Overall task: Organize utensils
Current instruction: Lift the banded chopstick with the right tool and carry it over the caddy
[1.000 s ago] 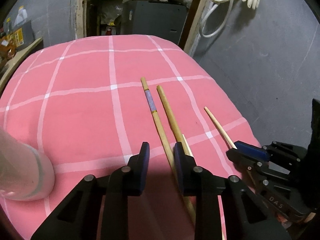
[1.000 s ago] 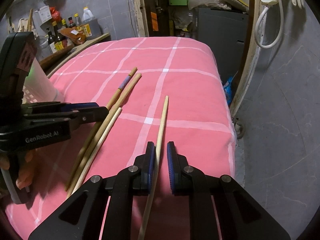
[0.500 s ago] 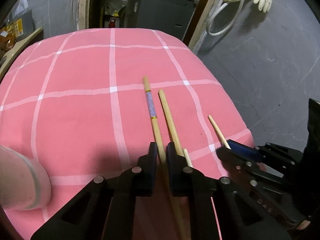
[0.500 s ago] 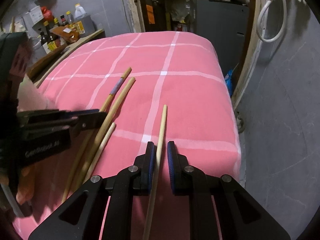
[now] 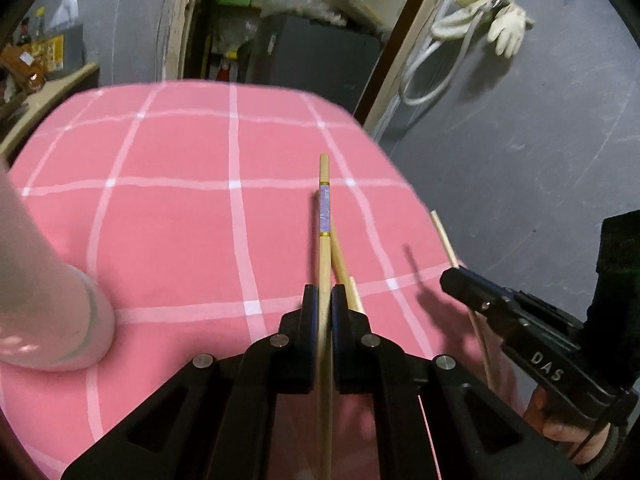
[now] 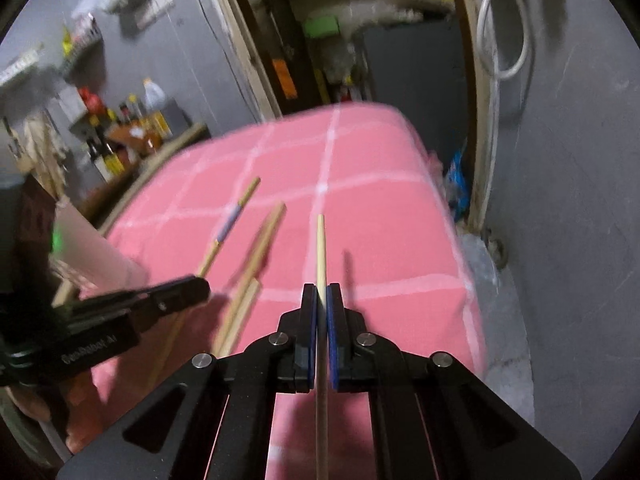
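My left gripper (image 5: 325, 294) is shut on a wooden chopstick with a purple band (image 5: 324, 208) and holds it raised above the pink checked cloth (image 5: 180, 220). My right gripper (image 6: 321, 294) is shut on a plain pale chopstick (image 6: 320, 248), also lifted off the cloth. Two more plain chopsticks (image 6: 256, 256) lie on the cloth between the grippers; they also show in the left wrist view (image 5: 344, 276). The banded chopstick shows in the right wrist view (image 6: 230, 222), and the right gripper shows in the left wrist view (image 5: 460, 276).
A white cylindrical holder (image 5: 44, 292) stands on the cloth at the left. The table's right edge (image 5: 424, 216) drops to a grey floor. Bottles (image 6: 120, 140) stand on a shelf at the far left. A dark cabinet (image 5: 316, 56) is behind the table.
Both grippers have lifted their chopsticks off the cloth and tilted upward. The left gripper, open a second ago, closed on the banded chopstick.
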Demonstrator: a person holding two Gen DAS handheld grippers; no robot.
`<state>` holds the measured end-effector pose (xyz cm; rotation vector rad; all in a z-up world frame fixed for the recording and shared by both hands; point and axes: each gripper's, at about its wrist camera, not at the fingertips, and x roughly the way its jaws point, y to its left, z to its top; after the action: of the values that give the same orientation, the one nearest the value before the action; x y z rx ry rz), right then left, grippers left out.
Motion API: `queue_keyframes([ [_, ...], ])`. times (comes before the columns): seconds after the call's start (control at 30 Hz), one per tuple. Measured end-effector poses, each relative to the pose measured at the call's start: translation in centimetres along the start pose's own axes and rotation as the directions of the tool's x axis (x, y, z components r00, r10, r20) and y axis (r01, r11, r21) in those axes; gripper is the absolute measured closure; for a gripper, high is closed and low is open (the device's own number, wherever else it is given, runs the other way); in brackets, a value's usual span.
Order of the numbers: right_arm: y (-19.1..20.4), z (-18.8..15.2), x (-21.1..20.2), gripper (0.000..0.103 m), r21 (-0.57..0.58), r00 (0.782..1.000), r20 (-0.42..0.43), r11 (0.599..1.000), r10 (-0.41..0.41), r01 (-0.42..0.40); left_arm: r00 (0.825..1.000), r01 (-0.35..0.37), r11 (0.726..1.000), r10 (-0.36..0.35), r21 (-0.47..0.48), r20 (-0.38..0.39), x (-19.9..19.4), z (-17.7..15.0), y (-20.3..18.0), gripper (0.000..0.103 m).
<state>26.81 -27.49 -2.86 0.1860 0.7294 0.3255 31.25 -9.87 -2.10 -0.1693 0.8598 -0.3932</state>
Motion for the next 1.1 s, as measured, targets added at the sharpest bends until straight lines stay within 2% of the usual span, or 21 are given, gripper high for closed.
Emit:
queue_keyframes([
  [0.1, 1.2, -0.3, -2.0, 0.100, -0.011, 0.995, 0.095, 0.999, 0.031, -0.030, 0.997, 0.017, 1.000, -0.018, 0.017, 0.081, -1.9, -0.4, -0.5, 0.099],
  [0.2, 2.4, -0.6, -3.6, 0.100, -0.034, 0.979, 0.200, 0.998, 0.050, -0.045, 0.981, 0.047, 0.999, -0.052, 0.027, 0.185, -4.3, -0.7, -0.7, 0.099],
  [0.27, 3.4, -0.5, -4.5, 0.100, -0.048, 0.962, 0.266, 0.997, 0.065, -0.054, 0.960, 0.064, 0.997, -0.072, 0.038, 0.270, -6.2, -0.7, -0.9, 0.099],
  [0.43, 6.1, 0.3, -6.5, 0.100, -0.098, 0.913, 0.397, 0.993, 0.097, -0.063, 0.914, 0.059, 0.998, -0.068, 0.034, 0.401, -9.5, -0.4, -1.1, 0.099],
  [0.63, 9.2, 2.1, -7.9, 0.100, -0.148, 0.848, 0.501, 0.982, 0.174, -0.114, 0.838, 0.037, 0.999, -0.046, 0.028, 0.544, -13.4, 0.3, 0.0, 0.099],
  [0.73, 10.9, 2.8, -8.4, 0.100, -0.176, 0.815, 0.539, 0.975, 0.212, -0.137, 0.799, 0.003, 0.999, -0.026, 0.039, 0.600, -16.0, 0.2, 0.6, 0.099],
  [1.0, 16.4, 5.2, -8.2, 0.100, -0.254, 0.720, 0.607, 0.941, 0.335, -0.224, 0.727, -0.059, 0.998, 0.028, 0.021, 0.686, -20.4, 0.9, 3.6, 0.099],
  [1.1, 18.0, 5.8, -8.0, 0.100, -0.270, 0.686, 0.629, 0.930, 0.366, -0.249, 0.694, -0.078, 0.997, 0.053, 0.003, 0.718, -21.8, 1.3, 5.4, 0.099],
])
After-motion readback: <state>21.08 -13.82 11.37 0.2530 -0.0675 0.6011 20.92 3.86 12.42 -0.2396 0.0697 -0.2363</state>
